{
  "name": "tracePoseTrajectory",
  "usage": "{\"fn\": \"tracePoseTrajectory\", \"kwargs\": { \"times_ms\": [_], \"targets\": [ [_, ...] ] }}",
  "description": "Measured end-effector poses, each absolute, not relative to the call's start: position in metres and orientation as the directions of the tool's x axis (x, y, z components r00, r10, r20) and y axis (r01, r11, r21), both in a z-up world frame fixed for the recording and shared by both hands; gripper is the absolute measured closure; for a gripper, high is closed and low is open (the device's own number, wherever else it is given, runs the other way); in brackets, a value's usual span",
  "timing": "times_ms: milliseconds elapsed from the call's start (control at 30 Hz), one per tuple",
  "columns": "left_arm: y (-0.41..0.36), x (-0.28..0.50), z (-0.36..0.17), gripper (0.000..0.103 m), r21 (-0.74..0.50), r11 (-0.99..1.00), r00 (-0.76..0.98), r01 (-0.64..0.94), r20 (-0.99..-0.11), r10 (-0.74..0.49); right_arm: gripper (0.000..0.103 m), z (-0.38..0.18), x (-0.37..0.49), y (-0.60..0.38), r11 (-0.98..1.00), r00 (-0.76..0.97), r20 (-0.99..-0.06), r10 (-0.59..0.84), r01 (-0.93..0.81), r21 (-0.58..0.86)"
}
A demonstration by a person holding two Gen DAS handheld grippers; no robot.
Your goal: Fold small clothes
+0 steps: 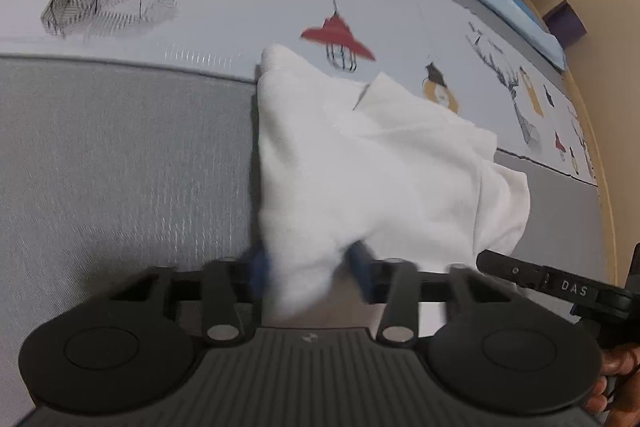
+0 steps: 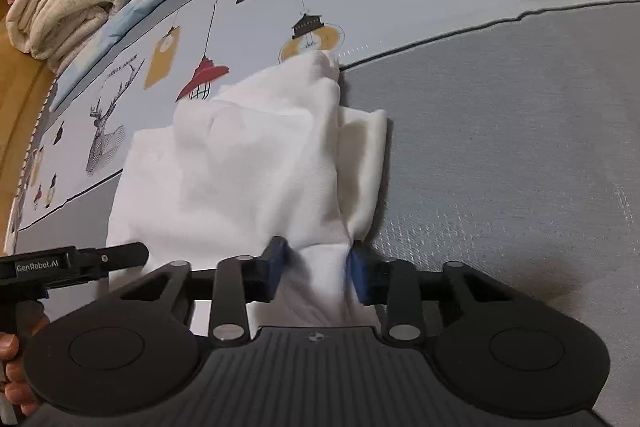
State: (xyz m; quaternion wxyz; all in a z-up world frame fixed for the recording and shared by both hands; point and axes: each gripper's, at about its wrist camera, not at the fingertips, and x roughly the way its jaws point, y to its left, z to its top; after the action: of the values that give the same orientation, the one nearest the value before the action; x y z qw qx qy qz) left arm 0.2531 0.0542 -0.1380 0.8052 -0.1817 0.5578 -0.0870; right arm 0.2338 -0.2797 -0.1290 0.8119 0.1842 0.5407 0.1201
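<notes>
1. Grey woven bedding (image 1: 120, 155) with a deer-and-lamp printed sheet (image 1: 240, 7) fills my left view; my left tongs (image 1: 308, 267) pinch a corner of the small white cotton garment (image 1: 360, 167) lying ahead.
2. Folded cream blankets (image 2: 60, 7) sit far left in my right view; my right tongs (image 2: 316, 267) pinch the garment's (image 2: 240, 167) near edge.

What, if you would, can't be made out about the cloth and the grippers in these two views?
- Left wrist view: the left gripper and the white cloth between its pads are motion-blurred, so the grip there is unclear.
- Right wrist view: the cloth's near end disappears behind the right gripper body.
- Both views: what kind of garment it is; folds hide its shape.
</notes>
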Motion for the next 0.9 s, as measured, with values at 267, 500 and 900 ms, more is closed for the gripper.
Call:
{"fn": "tracePoseTrajectory", "kwargs": {
  "times_ms": [267,500,900],
  "targets": [
    [0.084,0.254,-0.073,0.064,-0.299,0.954,0.643,-0.008,-0.732,-0.224,0.085,-0.091,0.242,-0.25,0.87,0.573,-0.689,0.444,-0.089,0.486],
    [0.121,0.258,-0.092,0.054,-0.358,0.93,0.534,-0.084,-0.804,-0.262,0.066,-0.091,0.259,-0.234,0.919,0.621,-0.713,0.326,-0.029,0.394],
    [0.113,0.249,-0.139,0.061,-0.435,0.891,0.348,-0.13,-0.861,-0.37,0.06,-0.109,0.244,-0.229,0.919,0.44,-0.818,0.372,-0.047,0.392]
  ]
}}
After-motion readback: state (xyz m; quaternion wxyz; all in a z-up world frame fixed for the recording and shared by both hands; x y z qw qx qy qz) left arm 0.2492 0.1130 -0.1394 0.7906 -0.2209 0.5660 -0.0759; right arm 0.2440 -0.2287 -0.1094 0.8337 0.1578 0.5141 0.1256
